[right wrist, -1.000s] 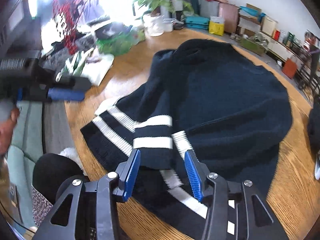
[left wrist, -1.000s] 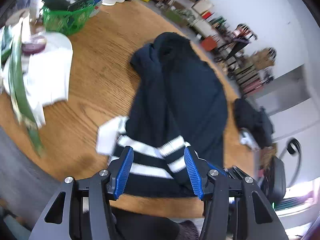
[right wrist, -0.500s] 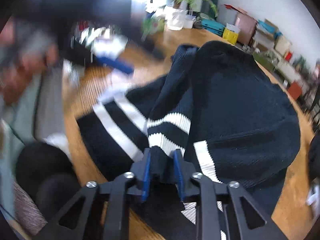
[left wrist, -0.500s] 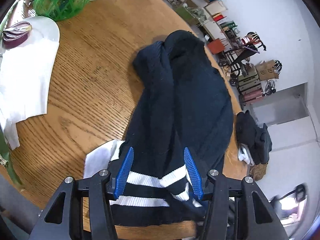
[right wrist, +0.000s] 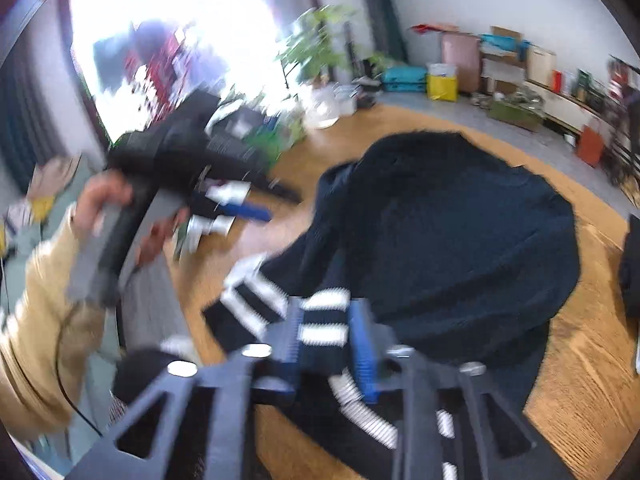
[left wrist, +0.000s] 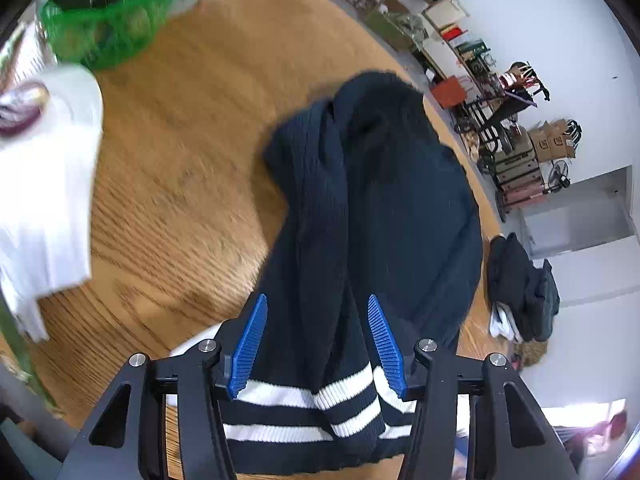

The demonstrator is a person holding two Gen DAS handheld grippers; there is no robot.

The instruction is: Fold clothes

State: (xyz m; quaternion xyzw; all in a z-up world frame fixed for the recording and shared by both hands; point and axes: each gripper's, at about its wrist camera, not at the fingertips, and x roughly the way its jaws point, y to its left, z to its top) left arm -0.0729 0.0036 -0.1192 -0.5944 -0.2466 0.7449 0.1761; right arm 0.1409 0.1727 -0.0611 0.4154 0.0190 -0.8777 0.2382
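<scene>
A navy knit sweater [left wrist: 384, 200] with white-striped cuffs and hem lies on a round wooden table [left wrist: 168, 152]. My left gripper [left wrist: 316, 320] is open and hovers over a sleeve folded along the sweater's left side, its blue fingers [left wrist: 248, 340] on either side of the striped cuff. In the right wrist view the sweater [right wrist: 460, 240] spreads across the table, and my right gripper [right wrist: 324, 320] is shut on a striped cuff [right wrist: 324, 316], lifted a little. The left gripper [right wrist: 240, 210] appears there too, blurred, held by a hand in a tan sleeve.
A green mesh basket [left wrist: 104, 28] and white cloth [left wrist: 44, 184] occupy the table's left part. A dark folded pile [left wrist: 524, 288] sits at the table's right edge. Boxes and shelves [left wrist: 440, 32] line the far wall. A potted plant [right wrist: 320, 48] stands by the bright window.
My right gripper closed on the striped cuff and raised it. My left gripper moved forward over the folded sleeve, staying open.
</scene>
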